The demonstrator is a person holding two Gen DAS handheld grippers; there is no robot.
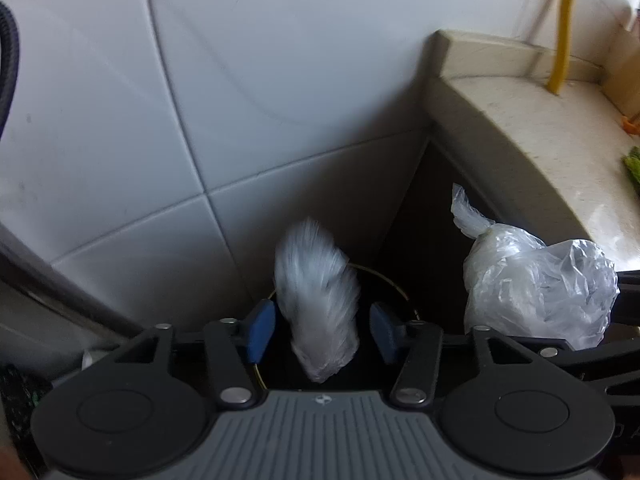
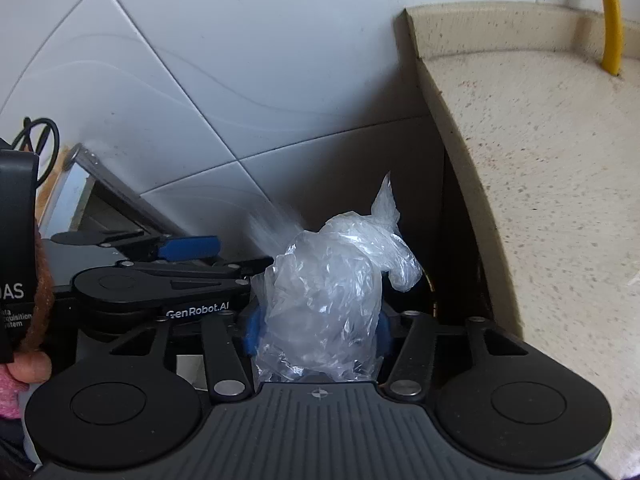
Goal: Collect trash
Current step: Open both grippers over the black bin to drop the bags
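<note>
Large white glazed tiles (image 1: 240,80) are covering the wall, their grey grout lines running crosswise and faint wavy veining showing through the glaze. To the right, a speckled beige stone countertop (image 2: 540,180) is curving forward, with a low raised backsplash ledge (image 1: 492,52) standing along its rear edge. A yellow hose (image 1: 564,28) is coming down behind the counter and meeting its surface. Daylight is falling from the upper right and shining off the polished stone. Between wall and counter, a dark narrow gap (image 1: 420,220) is lying in shadow. At lower left, a metal-edged frame (image 2: 116,196) is slanting against the tiles.
</note>
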